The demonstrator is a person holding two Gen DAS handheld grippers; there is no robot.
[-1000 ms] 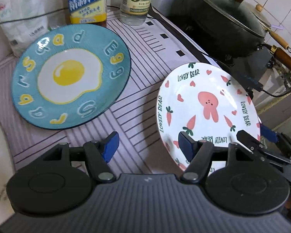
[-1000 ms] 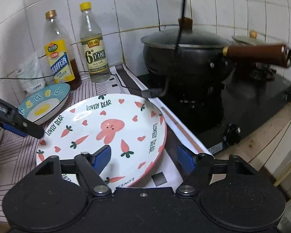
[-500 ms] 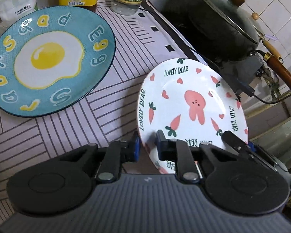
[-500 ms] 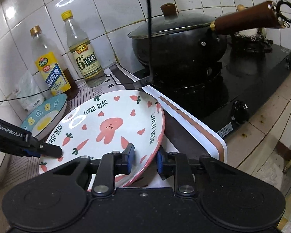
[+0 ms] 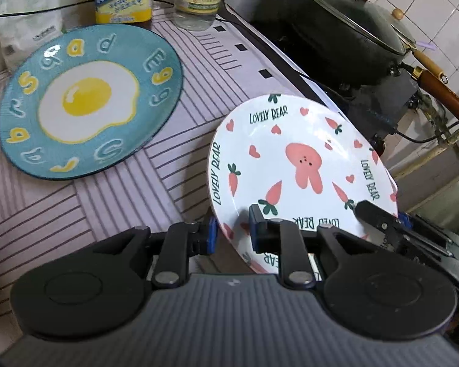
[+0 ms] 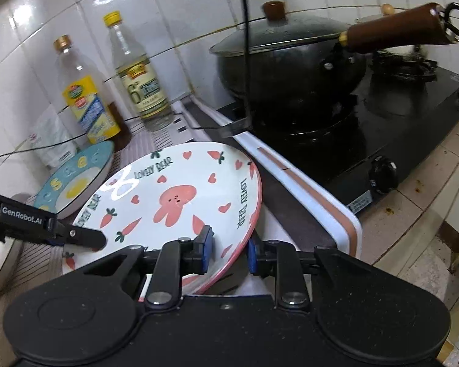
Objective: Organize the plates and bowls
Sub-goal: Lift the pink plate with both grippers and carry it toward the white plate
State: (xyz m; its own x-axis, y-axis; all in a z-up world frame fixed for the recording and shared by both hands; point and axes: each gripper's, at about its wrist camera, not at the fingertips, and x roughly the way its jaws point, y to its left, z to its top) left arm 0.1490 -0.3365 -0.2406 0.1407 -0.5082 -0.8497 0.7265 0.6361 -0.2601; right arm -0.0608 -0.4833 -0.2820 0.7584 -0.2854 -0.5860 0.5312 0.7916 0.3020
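both grippers clamp the white bunny plate [image 5: 303,165]: left gripper [image 5: 231,234] on its near-left rim, right gripper [image 6: 228,249] on the near-right rim. plate is tilted, lifted off the striped mat [image 5: 113,202], right of the blue egg plate [image 5: 88,101]. glazed ceramic: stiff, slick, breakable, likely fairly heavy. rim grip from both sides seems right.

White plate [image 5: 303,165] w/ pink bunny, carrots, hearts, "LOVELY BEAR" text: tilted, lifted off striped mat. Blue plate [image 5: 88,101] w/ fried-egg print & letters lies flat near it, apart
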